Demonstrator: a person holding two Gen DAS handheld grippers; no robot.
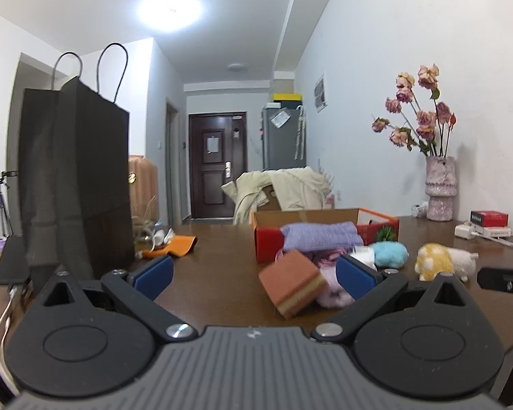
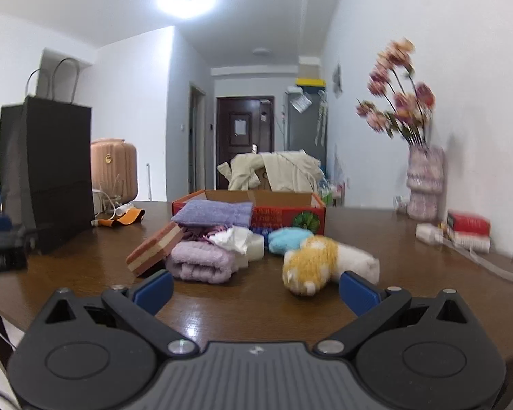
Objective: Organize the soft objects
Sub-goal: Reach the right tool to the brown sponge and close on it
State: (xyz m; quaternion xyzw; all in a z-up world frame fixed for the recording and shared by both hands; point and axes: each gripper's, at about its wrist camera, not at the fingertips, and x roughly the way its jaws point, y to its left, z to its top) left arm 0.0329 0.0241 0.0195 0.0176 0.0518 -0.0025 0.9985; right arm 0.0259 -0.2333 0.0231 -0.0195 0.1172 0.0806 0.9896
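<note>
Where the soft objects are heaped on the brown table [image 2: 242,304], just in front of a red cardboard box [image 2: 284,217], several are partly covered by others. A lilac folded towel [image 2: 213,212] is laid on top of the heap and against the box front, so the box wall behind it is hidden. A brown-and-cream sponge [image 2: 155,249] is tilted against a rolled pink towel [image 2: 200,261]. A white crumpled cloth [image 2: 231,237] is seen beside them, and what lies beneath it cannot be made out. A blue fluffy toy [image 2: 285,239] is half hidden behind a yellow-and-white plush animal [image 2: 313,264], which lies nearest the right tongs [image 2: 254,288].

Both pairs of tongs are spread wide and nothing is gripped. The left tongs [image 1: 254,275] are held low over the table, their right finger overlapping the pink towel [image 1: 331,292] in view; contact cannot be judged. The sponge [image 1: 292,282] is seen just inside that finger. The right tongs are cut off at the left view's right edge.

A black paper bag [image 1: 75,184] stands at the left. A vase of dried flowers [image 2: 424,184] is blurred in the right view.
</note>
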